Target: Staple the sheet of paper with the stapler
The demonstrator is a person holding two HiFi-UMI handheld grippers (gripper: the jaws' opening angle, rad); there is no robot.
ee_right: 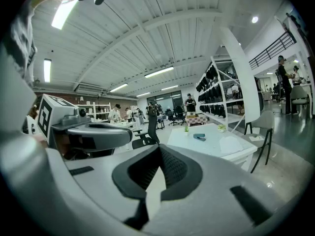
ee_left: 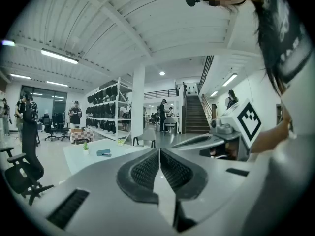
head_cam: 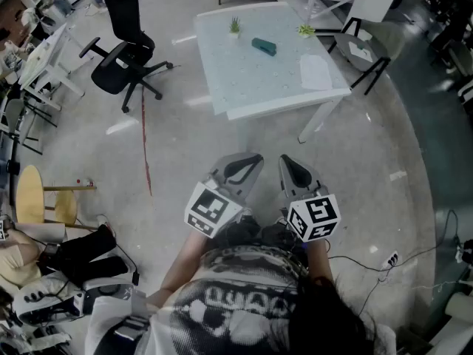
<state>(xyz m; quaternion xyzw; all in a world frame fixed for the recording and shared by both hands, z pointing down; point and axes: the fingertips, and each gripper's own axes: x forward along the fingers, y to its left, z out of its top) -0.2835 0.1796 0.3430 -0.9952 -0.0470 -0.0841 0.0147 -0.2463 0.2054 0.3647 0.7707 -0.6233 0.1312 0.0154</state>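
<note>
Teal stapler (head_cam: 264,46) toward far edge of tabletop (head_cam: 244,80), sheet of paper (head_cam: 315,72) at right edge. Left gripper (head_cam: 247,161) and right gripper (head_cam: 290,163): jaws fully closed, empty.

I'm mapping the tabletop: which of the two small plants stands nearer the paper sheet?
The right-hand plant, at the far right edge of the table, just beyond the paper sheet; the left-hand plant stands left of the stapler.

My grey left gripper (head_cam: 250,161) and grey right gripper (head_cam: 288,163) both wear black-and-white square markers (head_cam: 213,208). Beyond them are a teal stapler (head_cam: 264,46) and a white sheet of paper (head_cam: 315,72) on a pale white table (head_cam: 222,87). A black office chair (head_cam: 122,61) and a red stripe (head_cam: 145,146) mark the grey floor (head_cam: 185,139).
</note>
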